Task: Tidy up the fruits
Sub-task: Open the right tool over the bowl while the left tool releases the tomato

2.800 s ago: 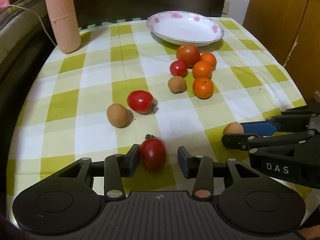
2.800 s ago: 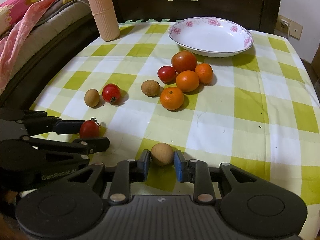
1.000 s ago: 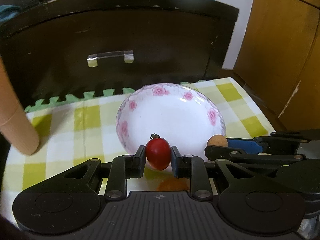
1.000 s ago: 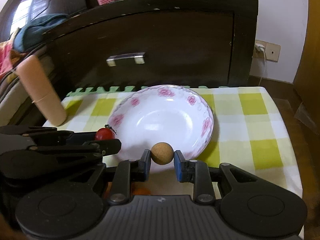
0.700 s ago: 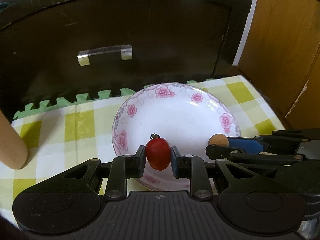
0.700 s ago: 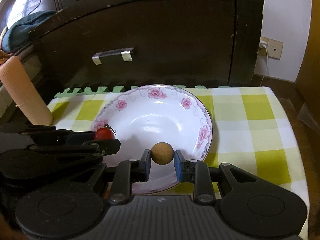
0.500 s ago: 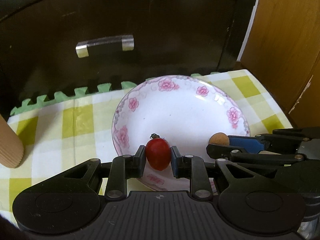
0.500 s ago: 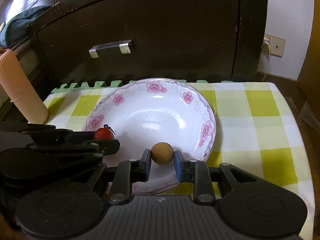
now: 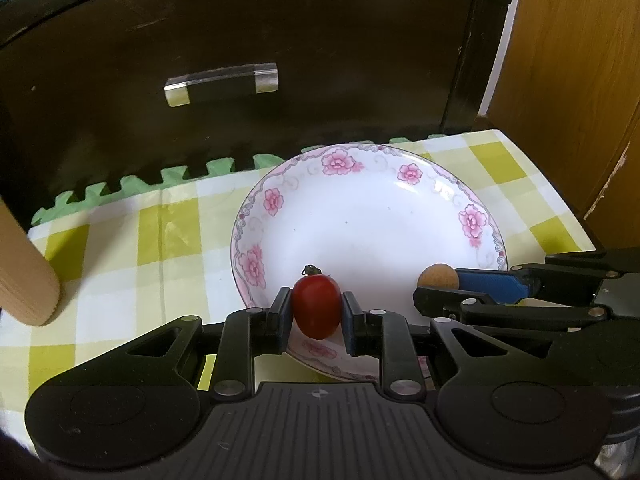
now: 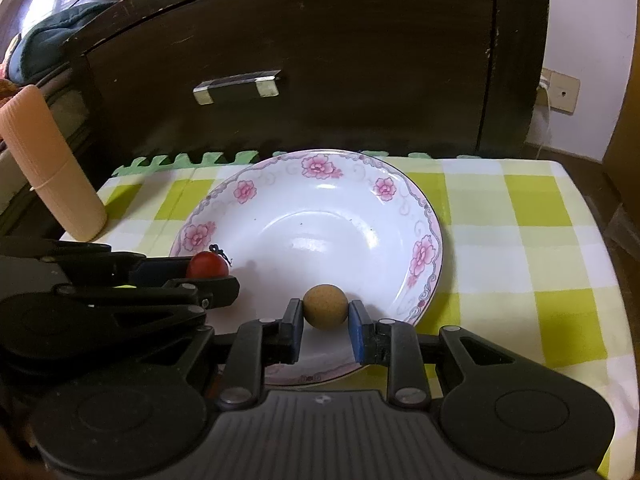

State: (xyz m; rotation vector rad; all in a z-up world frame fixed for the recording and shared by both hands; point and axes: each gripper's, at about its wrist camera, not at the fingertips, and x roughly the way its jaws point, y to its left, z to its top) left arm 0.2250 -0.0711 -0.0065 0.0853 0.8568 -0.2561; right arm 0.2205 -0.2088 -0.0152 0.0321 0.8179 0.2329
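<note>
My left gripper (image 9: 316,310) is shut on a small red tomato (image 9: 315,306) with a dry stem, held over the near left part of the white bowl with pink flowers (image 9: 340,168). My right gripper (image 10: 325,313) is shut on a round tan fruit (image 10: 325,306), held over the bowl's (image 10: 424,256) near side. In the right wrist view the tomato (image 10: 207,265) and left gripper (image 10: 208,270) show at the left. In the left wrist view the tan fruit (image 9: 437,277) and right gripper (image 9: 438,282) show at the right. The bowl holds nothing.
The bowl sits at the back of a yellow-and-white checked tablecloth (image 10: 532,216). A ribbed peach cylinder (image 10: 48,168) stands left of it. A dark cabinet with a metal handle (image 10: 236,85) rises right behind the table. The other fruits are out of view.
Both grippers have carried their fruits from the near table up to the bowl. Over the last second they have drawn closer and lower over it.
</note>
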